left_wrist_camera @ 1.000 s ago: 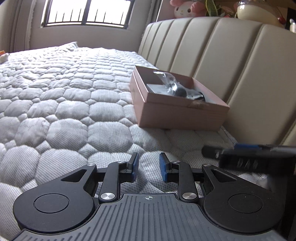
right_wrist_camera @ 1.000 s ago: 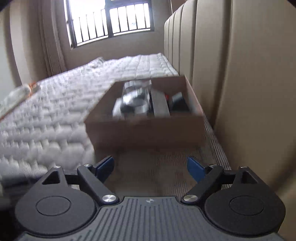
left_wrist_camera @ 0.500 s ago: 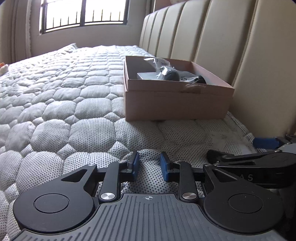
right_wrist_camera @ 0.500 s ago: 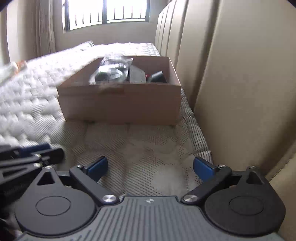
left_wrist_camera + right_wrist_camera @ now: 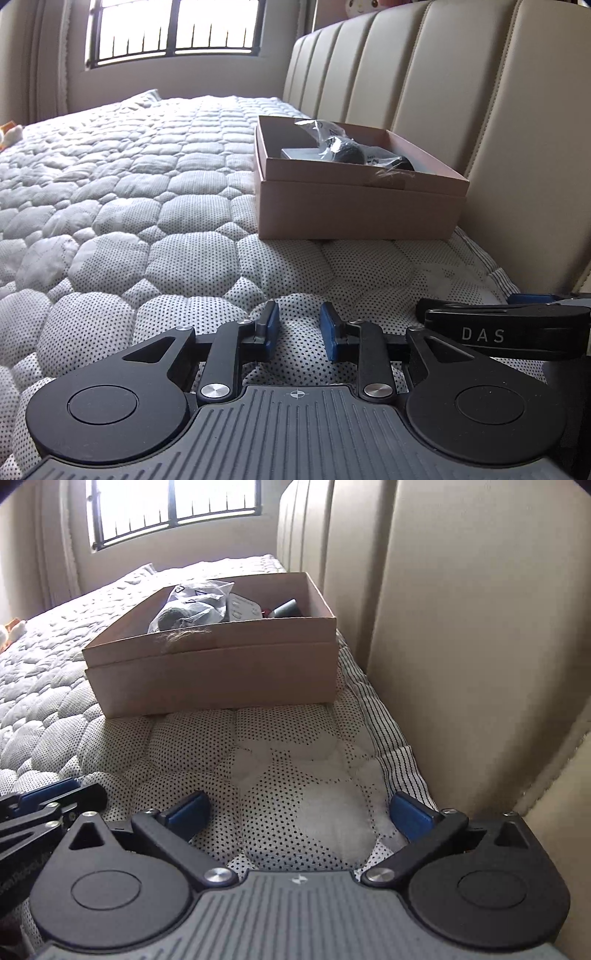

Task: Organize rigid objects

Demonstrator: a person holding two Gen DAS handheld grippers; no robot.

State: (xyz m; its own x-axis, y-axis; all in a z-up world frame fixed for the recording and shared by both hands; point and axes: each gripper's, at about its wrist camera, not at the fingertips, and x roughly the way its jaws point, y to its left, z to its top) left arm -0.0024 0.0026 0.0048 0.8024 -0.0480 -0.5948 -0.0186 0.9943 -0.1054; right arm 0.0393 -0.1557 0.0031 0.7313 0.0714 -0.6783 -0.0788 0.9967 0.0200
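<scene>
Left wrist, box (image 5: 354, 210) lengthwise along headboard (image 5: 480, 110)

The left gripper (image 5: 298, 329) has its jaws narrowly parted and empty, beside the right gripper (image 5: 300, 811), jaws wide apart.

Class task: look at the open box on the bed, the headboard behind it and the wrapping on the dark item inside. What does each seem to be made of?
Box: matte brown cardboard, probably; crisp folded edges.
Headboard: smooth cream padding, leather or imitation; stitched panels, soft sheen.
Wrapping: thin clear plastic; crinkled and glinting.
</scene>
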